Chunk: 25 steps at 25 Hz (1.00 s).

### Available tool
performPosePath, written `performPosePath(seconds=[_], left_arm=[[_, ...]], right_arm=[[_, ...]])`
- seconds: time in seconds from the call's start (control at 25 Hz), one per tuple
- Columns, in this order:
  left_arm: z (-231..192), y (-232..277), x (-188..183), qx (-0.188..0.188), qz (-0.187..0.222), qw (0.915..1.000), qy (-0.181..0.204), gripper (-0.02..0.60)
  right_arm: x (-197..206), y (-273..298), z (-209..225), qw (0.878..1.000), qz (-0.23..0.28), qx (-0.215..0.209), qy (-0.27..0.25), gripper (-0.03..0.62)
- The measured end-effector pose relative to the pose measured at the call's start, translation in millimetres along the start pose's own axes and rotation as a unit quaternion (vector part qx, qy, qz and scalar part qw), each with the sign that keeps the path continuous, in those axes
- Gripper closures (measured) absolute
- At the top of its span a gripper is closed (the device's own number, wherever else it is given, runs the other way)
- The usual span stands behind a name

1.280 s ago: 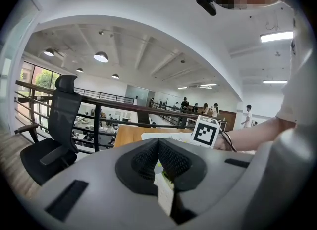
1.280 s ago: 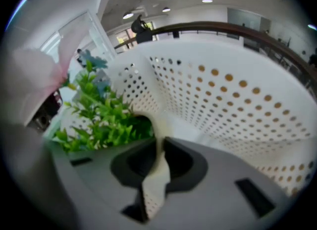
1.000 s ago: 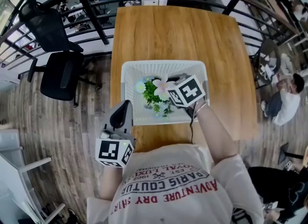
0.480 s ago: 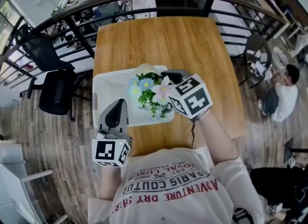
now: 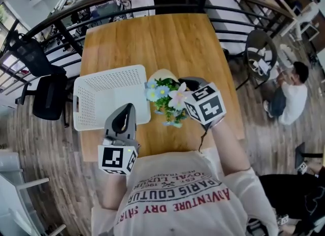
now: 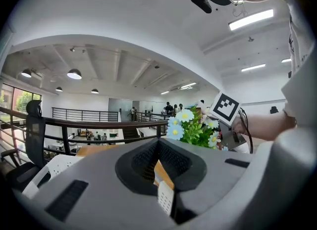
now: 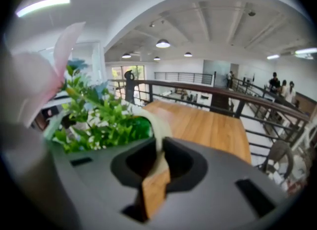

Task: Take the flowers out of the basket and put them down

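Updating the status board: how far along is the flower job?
Done: the flowers are out, and the basket looks empty. In hand: the right gripper is shut on their pale wrap and holds them over the table, to the right of the basket. Left: set them down on the table and let go.

One view from overhead, two carried on the grippers

The table (image 5: 167,37) is seen steeply from above; both gripper views are aimed outward, close over their jaws; the flowers (image 5: 165,98) are shared by all.
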<state>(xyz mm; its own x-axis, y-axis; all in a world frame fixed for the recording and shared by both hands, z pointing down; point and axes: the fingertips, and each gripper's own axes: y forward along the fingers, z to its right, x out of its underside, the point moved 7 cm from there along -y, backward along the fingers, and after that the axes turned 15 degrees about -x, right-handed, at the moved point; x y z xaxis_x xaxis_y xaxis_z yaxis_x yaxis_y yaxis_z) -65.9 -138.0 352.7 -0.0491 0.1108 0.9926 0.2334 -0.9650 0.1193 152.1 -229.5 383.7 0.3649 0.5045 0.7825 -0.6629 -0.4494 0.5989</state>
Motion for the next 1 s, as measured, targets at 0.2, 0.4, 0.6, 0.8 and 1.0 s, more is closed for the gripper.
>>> performPosePath(seconds=[0.2, 0.4, 0.6, 0.8, 1.0], left_arm=[[19, 1, 15, -0.015, -0.024, 0.9995, -0.011, 0.557], [33, -1, 32, -0.022, -0.045, 0.9986, -0.018, 0.556], [39, -7, 50, -0.032, -0.068, 0.9968, -0.028, 0.557], [40, -15, 63, -0.041, -0.082, 0.9952, -0.034, 0.557], [30, -20, 68, -0.061, -0.088, 0.9934, -0.04, 0.557]], right_arm=[[61, 18, 22, 0.998, -0.047, -0.008, 0.05, 0.523], [105, 31, 33, 0.994, -0.059, -0.001, 0.09, 0.523], [149, 50, 40, 0.986, -0.077, 0.002, 0.147, 0.522], [184, 66, 45, 0.978, -0.109, 0.008, 0.177, 0.52], [198, 77, 49, 0.971, -0.117, 0.013, 0.21, 0.514]])
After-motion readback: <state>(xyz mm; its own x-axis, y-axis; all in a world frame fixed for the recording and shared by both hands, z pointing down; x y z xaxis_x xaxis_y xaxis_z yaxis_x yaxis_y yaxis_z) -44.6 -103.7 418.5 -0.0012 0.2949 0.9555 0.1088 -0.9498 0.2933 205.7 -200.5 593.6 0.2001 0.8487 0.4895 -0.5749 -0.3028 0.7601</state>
